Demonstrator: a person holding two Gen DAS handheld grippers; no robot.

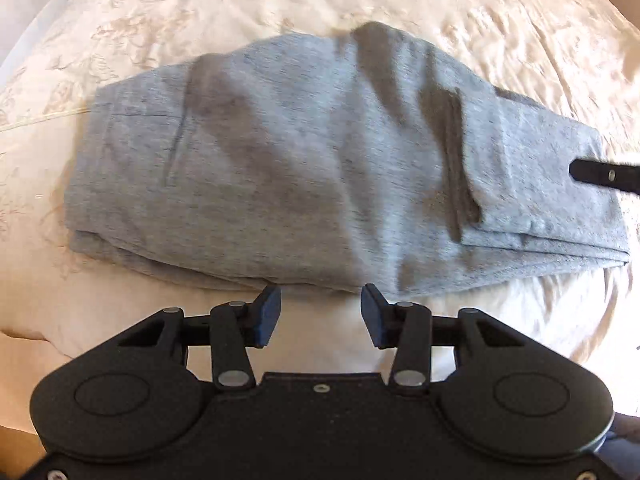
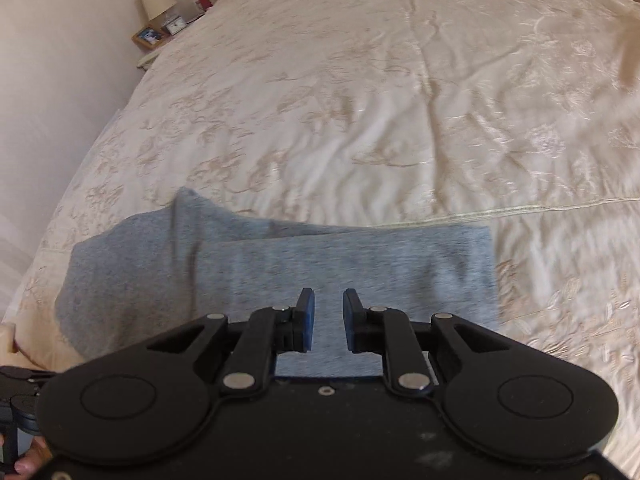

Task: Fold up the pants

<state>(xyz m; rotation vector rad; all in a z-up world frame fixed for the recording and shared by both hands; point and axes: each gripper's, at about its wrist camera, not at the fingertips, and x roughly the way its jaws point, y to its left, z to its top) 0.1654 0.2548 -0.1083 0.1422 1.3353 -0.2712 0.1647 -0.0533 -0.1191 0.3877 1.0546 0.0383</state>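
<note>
Left claw point(image 1: 320, 316), jaws apart, hangs above folded grey knit pants point(image 1: 304, 168).

A bed point(image 2: 400, 92) is carrying everything here, and a cream bedspread point(image 1: 500, 28) with pale embroidered flowers and leaves is covering it, wrinkling in soft ridges across the middle. A stitched seam point(image 2: 520, 210) is running across the cover. Grey pants point(image 1: 304, 168) are lying directly on the bedspread, folded into a thick stack of layers — the edges are showing at one end and a long dark crease is crossing the top layer. The stack is sitting near the bed's near edge, with bare bedspread stretching away beyond it.
</note>
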